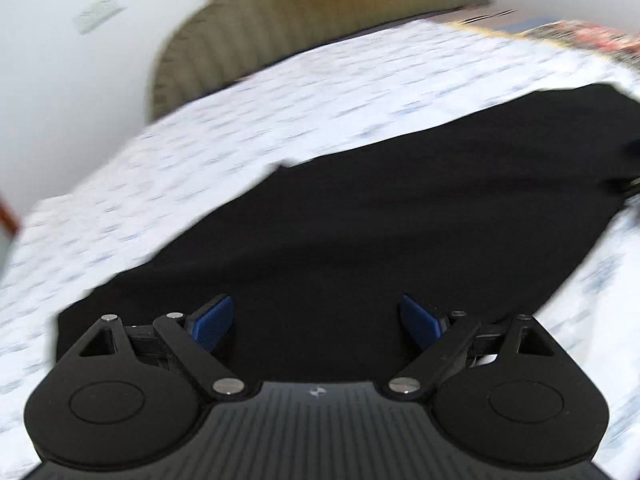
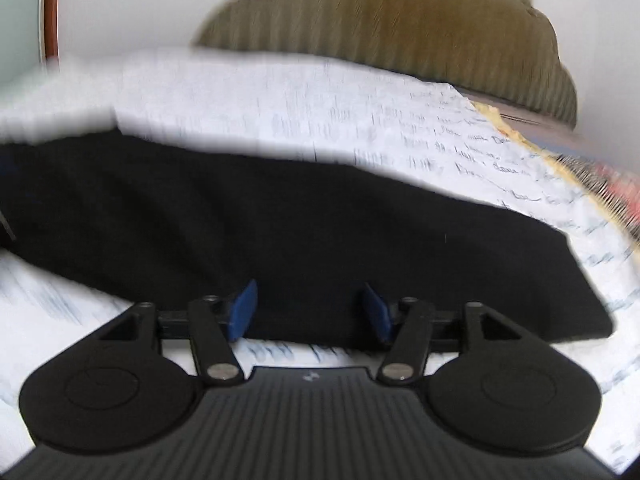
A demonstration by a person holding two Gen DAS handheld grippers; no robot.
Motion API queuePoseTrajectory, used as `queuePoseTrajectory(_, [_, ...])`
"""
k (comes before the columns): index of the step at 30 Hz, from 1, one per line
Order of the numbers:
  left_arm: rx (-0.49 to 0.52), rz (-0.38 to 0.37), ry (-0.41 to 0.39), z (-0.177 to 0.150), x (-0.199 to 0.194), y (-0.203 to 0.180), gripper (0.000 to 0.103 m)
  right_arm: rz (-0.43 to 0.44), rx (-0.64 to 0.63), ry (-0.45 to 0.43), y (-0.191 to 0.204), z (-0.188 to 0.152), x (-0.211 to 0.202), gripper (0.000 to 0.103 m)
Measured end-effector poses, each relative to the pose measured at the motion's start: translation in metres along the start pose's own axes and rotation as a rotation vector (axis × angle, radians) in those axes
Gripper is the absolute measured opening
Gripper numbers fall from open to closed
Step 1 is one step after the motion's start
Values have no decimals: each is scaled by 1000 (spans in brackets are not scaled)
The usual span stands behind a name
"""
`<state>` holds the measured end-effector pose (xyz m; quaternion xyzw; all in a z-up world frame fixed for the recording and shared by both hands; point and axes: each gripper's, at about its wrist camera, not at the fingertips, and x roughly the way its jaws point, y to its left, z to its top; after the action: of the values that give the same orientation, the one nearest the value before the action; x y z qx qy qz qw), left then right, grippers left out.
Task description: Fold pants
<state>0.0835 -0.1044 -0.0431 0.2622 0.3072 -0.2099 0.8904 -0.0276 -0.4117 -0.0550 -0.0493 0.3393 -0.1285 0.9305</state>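
Observation:
Black pants (image 1: 400, 216) lie flat on a white patterned bed sheet (image 1: 280, 112), stretching from the near left to the far right. My left gripper (image 1: 316, 312) is open above the pants' near end, blue pads (image 1: 212, 322) wide apart, holding nothing. In the right wrist view the pants (image 2: 280, 232) lie as a long dark band across the sheet (image 2: 280, 112). My right gripper (image 2: 310, 300) is open over the pants' near edge, blue pads (image 2: 242, 310) apart and empty. Both views are motion-blurred.
A tan ribbed headboard (image 1: 304, 16) stands behind the bed against a white wall; it also shows in the right wrist view (image 2: 420, 28). A colourful patterned blanket (image 1: 592, 36) lies at the far right edge of the bed. A wooden door frame (image 2: 50, 8) is at the left.

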Motion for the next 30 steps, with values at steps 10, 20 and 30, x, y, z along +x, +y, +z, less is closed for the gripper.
queuePoseTrajectory(10, [-476,209,65,-60,-15,164,92,351,91,-124,77,48,-40,70])
queuePoseTrajectory(20, [-720,309,-2,-105,-50,237,91,686,-420,-254,303,98,-56,47])
queuePoseTrajectory(30, [-745,290,0,-129,-51,253,91,582,-838,-326,434,91,-35,11])
